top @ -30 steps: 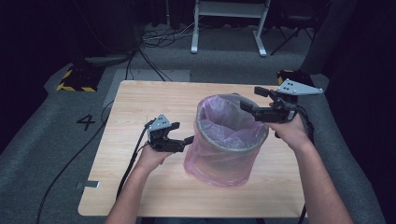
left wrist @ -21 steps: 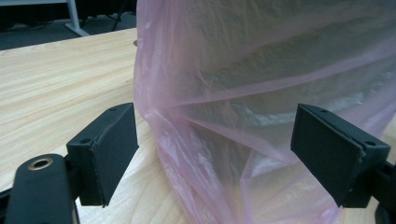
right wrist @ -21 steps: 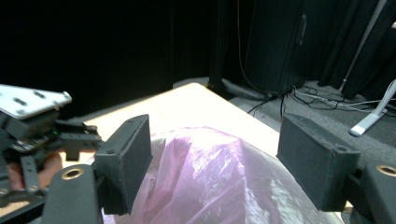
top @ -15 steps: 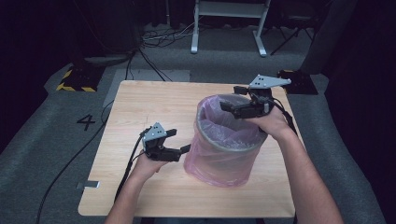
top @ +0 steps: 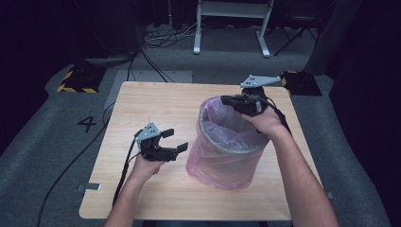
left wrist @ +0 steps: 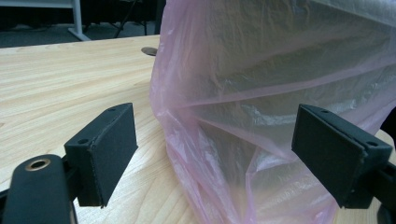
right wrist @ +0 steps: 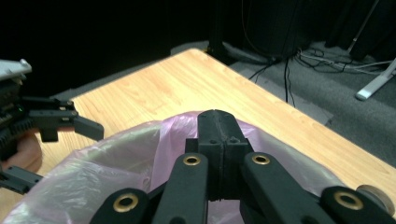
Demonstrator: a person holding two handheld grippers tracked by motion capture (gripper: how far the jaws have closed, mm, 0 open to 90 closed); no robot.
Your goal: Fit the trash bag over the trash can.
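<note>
A grey bin lined with a pink plastic bag (top: 227, 156) stands upright on the wooden table (top: 156, 104), right of centre. My left gripper (top: 176, 140) is open just left of the bin, low beside its wall. In the left gripper view its jaws (left wrist: 219, 154) are spread wide, with the bag's loose film (left wrist: 261, 93) hanging between and beyond them. My right gripper (top: 227, 100) is at the bin's far rim. Its jaws (right wrist: 218, 128) are pressed together where the bag's edge (right wrist: 116, 158) meets them. The thin film between the pads is hidden.
The left gripper (right wrist: 70, 121) appears across the bin in the right gripper view. Bare tabletop lies left of and behind the bin. On the floor beyond are cables (top: 156, 38), a white stand's legs (top: 231, 28) and a yellow-black striped block (top: 75, 80).
The right gripper moved from the bin's right side leftward onto its far rim. The left gripper drifted slightly nearer the table's front and stayed open.
</note>
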